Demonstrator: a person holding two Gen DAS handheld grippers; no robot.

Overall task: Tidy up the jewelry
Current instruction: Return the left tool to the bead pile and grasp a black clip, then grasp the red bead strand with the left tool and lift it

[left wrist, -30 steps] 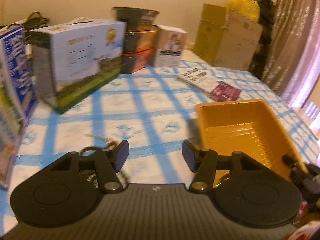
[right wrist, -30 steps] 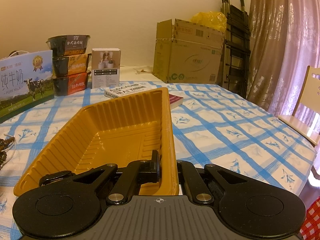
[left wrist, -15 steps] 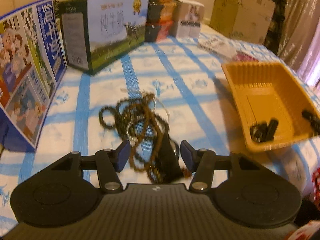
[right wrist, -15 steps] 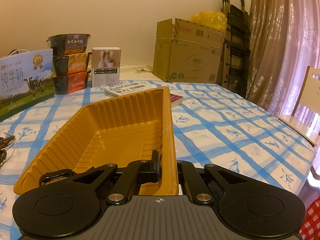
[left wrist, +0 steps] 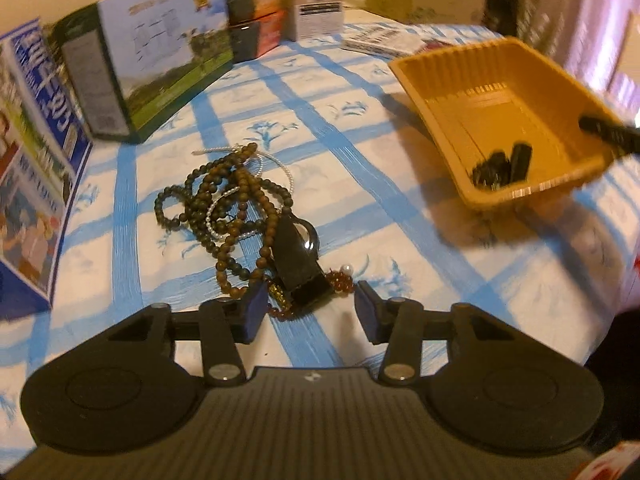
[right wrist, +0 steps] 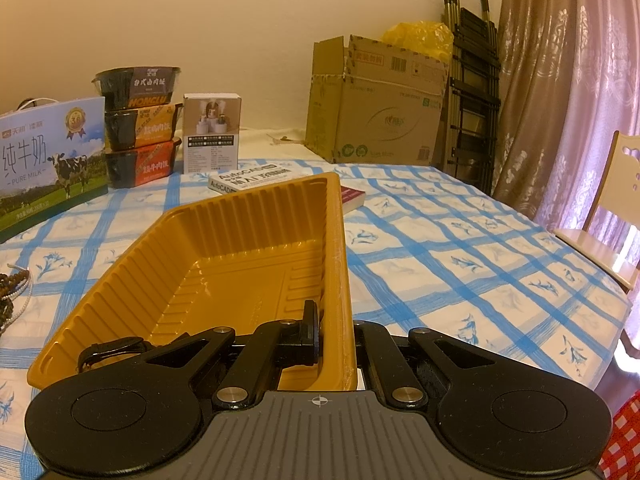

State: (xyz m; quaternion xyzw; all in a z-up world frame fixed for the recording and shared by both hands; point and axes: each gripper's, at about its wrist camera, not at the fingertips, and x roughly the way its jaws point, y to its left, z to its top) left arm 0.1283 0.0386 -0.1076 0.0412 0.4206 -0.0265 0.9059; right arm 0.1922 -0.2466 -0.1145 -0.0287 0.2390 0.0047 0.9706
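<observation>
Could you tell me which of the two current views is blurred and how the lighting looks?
Left wrist view: motion blur smears the yellow tray and the boxes at the rim, while the bead tangle near the left gripper stays fairly sharp. Right wrist view: crisp, with a warm orange cast and fisheye bending; the curtain glows pink.

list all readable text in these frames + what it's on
"纯牛奶", "PURE MILK": milk carton.
"HONGLU": top food bowl.
"AutoCAD": book behind the yellow tray.
Cardboard box, small white box and lower bowls: print too small to read.
Left wrist view: all blurred.
</observation>
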